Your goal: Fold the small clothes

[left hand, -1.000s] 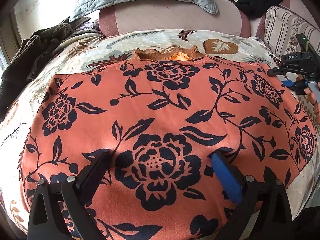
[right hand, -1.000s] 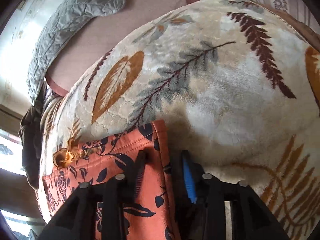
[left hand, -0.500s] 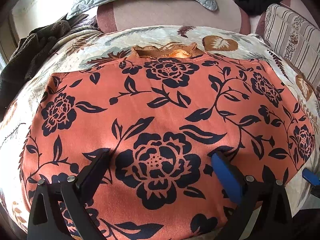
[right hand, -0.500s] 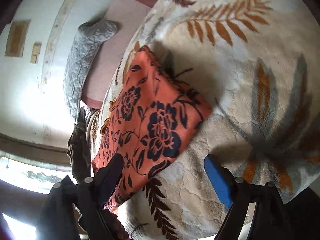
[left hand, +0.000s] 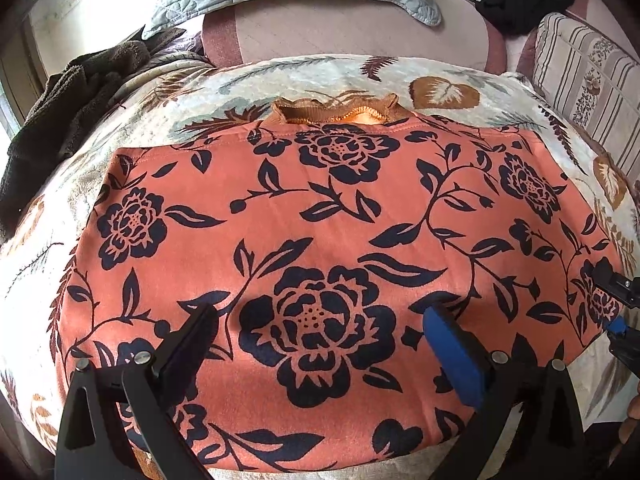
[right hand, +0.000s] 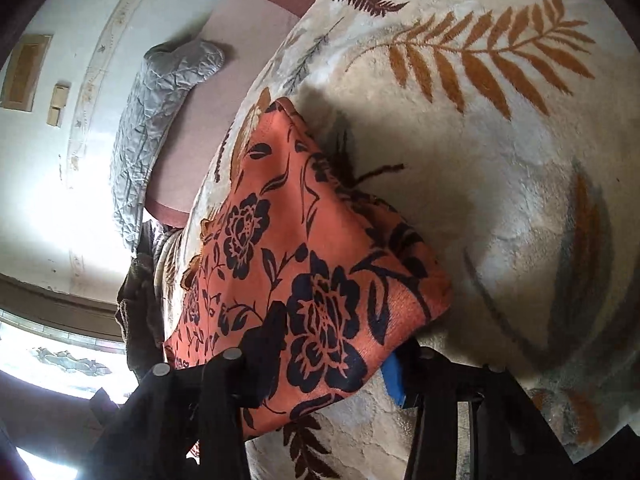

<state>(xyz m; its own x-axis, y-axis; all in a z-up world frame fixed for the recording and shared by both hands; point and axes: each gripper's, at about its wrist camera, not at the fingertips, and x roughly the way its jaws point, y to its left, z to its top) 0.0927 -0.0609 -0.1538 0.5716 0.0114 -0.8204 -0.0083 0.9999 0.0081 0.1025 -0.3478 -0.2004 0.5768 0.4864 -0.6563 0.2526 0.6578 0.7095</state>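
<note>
Right gripper point(right hand: 320, 364) is closing on orange floral garment's point(left hand: 320, 248) corner for folding; left gripper point(left hand: 320, 344) is hovering open, empty.

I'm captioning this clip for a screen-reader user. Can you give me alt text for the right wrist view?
The right tool has just been closing on the near corner of an orange garment with dark blue flowers, the cloth between its fingers. The garment lies on a cream blanket with a leaf print; a grey quilted pillow sits beyond.
</note>
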